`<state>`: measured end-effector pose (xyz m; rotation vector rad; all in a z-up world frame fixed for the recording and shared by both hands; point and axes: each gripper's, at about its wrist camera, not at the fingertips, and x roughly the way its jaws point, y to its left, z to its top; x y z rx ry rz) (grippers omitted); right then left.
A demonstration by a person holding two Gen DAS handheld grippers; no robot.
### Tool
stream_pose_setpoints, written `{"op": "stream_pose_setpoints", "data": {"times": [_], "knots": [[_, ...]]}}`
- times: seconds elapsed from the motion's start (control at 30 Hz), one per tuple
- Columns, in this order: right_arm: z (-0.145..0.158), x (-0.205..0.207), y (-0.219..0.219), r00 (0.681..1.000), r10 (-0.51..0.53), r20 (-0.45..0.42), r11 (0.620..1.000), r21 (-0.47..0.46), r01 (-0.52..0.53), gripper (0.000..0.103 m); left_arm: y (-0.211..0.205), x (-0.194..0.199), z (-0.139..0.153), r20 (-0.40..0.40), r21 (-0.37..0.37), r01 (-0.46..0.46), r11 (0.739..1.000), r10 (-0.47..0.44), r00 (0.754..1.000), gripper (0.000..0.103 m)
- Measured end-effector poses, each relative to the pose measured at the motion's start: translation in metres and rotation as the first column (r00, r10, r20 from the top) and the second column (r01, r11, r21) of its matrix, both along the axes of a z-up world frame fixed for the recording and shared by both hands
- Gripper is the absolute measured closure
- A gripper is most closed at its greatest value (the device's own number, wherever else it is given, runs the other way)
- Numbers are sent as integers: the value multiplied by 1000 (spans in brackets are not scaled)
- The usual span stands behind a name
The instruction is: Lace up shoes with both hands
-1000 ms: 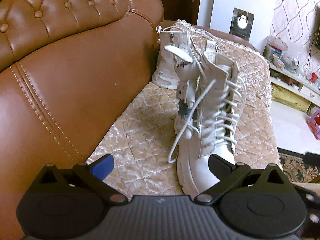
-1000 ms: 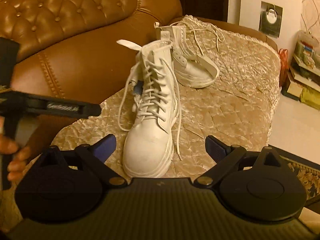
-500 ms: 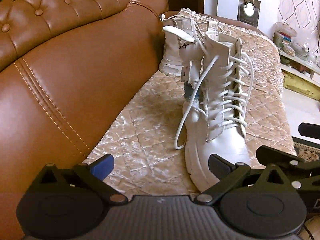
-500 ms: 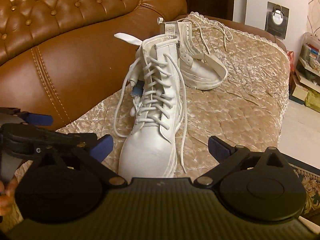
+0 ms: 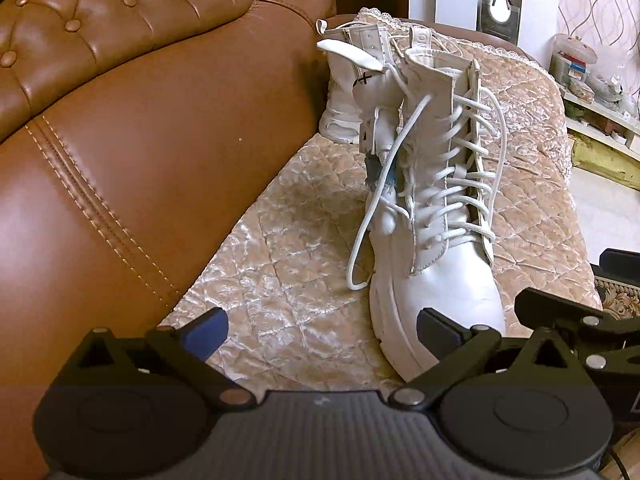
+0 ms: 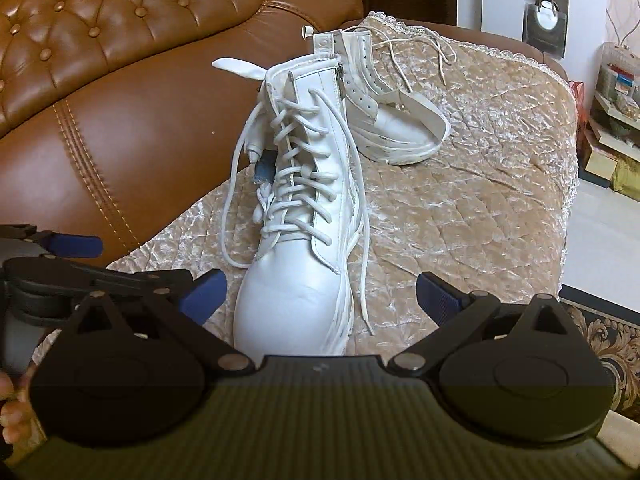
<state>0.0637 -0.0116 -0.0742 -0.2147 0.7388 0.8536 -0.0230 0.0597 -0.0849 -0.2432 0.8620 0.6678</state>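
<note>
Right wrist view: near boot [image 6: 296, 216] upright on quilt [image 6: 472, 200], laced to the collar, ends loose and untied. Far boot [image 6: 384, 120] behind it, barely laced. Left gripper [image 5: 320, 334] and right gripper [image 6: 320, 292] spread apart, empty, short of near boot's toe.

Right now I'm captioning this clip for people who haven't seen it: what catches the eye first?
A tall white boot stands upright on the quilted beige cover, toe toward the cameras, its loose lace ends dangling down both sides. Behind it, a second white boot sits unlaced by the brown leather sofa back. Both grippers, left gripper and right gripper, are open and empty in front of it.
</note>
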Motion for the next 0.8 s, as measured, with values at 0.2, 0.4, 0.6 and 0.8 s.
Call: {"op": "stream_pose_setpoints", "data": {"times": [0.2, 0.4, 0.6, 0.8], "knots": [[-2, 0, -2, 1000, -8, -10, 1000, 1, 8, 0, -1, 2, -2, -6, -6, 3, 1000, -3, 1000, 0], [-6, 1, -4, 999, -20, -25, 1000, 0, 20, 0, -2, 4, -4, -13, -11, 7, 1000, -7, 1000, 0], [-10, 2, -3, 999, -32, -36, 999, -7, 32, 0, -2, 5, -10, -20, -21, 7, 1000, -7, 1000, 0], [-16, 4, -5, 997, -69, -35, 998, 12, 69, 0, -2, 7, -16, -27, -30, 0, 1000, -1, 1000, 0]]}}
